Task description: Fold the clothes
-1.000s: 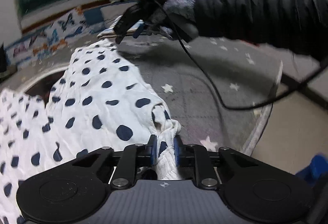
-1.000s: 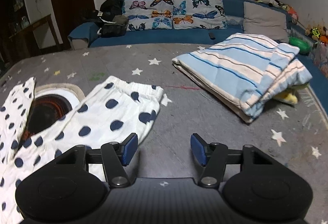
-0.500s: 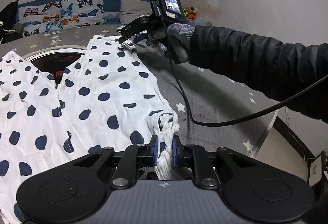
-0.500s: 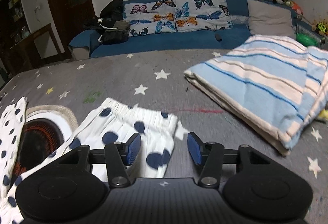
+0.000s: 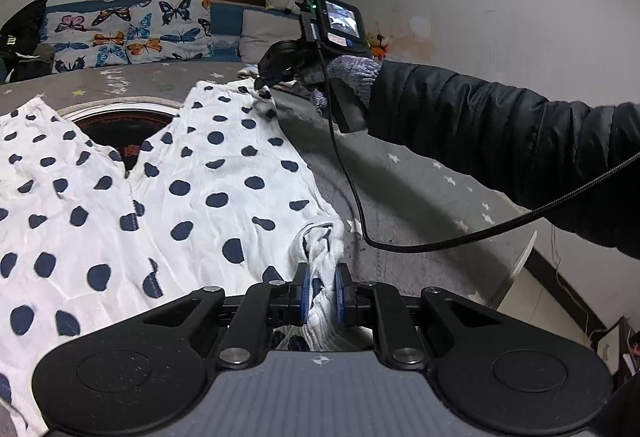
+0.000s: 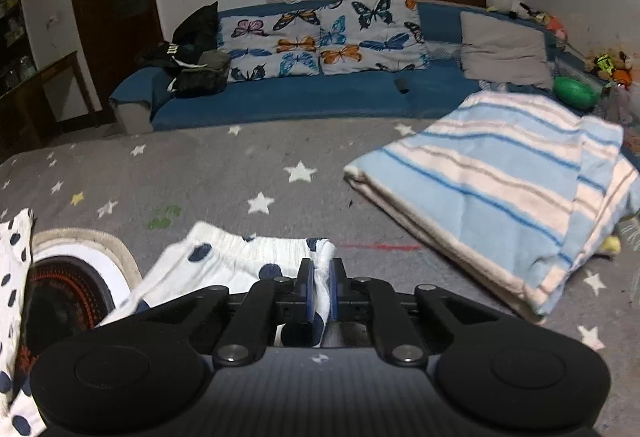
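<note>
White trousers with dark blue dots (image 5: 208,193) lie spread on the grey star-patterned bed cover (image 5: 420,177). My left gripper (image 5: 320,291) is shut on a bunched corner of the trousers at the near right edge. My right gripper (image 6: 319,287) is shut on the gathered cuff of one trouser leg (image 6: 248,257). In the left wrist view the right gripper (image 5: 266,81) is held by a gloved hand at the far end of that leg.
A folded blue-and-white striped blanket (image 6: 500,193) lies at the right. A blue sofa (image 6: 320,93) with butterfly pillows (image 6: 320,37) and a grey pillow (image 6: 504,49) runs along the back. A round patterned patch (image 6: 60,285) shows between the trouser legs. A black cable (image 5: 400,237) hangs from the right hand.
My right gripper moved forward to the trouser cuff and shut on it. My left gripper stayed shut on its corner while its view swung toward the sofa.
</note>
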The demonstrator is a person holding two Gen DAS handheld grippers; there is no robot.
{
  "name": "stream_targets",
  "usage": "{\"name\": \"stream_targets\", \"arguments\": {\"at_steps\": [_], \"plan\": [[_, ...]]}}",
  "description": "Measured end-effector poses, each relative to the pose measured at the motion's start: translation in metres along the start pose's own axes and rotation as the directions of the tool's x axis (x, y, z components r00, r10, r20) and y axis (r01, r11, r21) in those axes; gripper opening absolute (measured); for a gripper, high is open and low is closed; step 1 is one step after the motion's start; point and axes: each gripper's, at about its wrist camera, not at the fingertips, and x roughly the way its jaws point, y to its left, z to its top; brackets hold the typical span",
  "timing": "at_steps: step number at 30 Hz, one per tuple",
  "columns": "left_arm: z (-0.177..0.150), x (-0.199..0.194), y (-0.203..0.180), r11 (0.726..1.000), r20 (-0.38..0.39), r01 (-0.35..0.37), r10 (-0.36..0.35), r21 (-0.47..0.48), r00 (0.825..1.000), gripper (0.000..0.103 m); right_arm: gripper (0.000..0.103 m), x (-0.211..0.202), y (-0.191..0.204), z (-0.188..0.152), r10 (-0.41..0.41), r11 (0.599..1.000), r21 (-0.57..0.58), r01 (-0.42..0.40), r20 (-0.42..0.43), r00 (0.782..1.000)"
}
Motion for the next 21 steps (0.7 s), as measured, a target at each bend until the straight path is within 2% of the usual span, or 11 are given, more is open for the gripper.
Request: {"name": "stream_targets", "arguments": {"at_steps": [9,21], "plan": [[-0.013,-0.035,0.022,0.997,0.071,0.002,0.004,-0.077,0.997,0.012,0.006,-0.031,0.043,0.035,-0.004,0.999,-0.034,0.007,0.062,0.998],[-0.044,-0.094,0.056,0.974,0.183,0.005,0.038,-0.227,0.982,0.012,0.006,-0.043,0.173,0.081,0.034,0.986,-0.168,-0.016,0.105,0.994]]}}
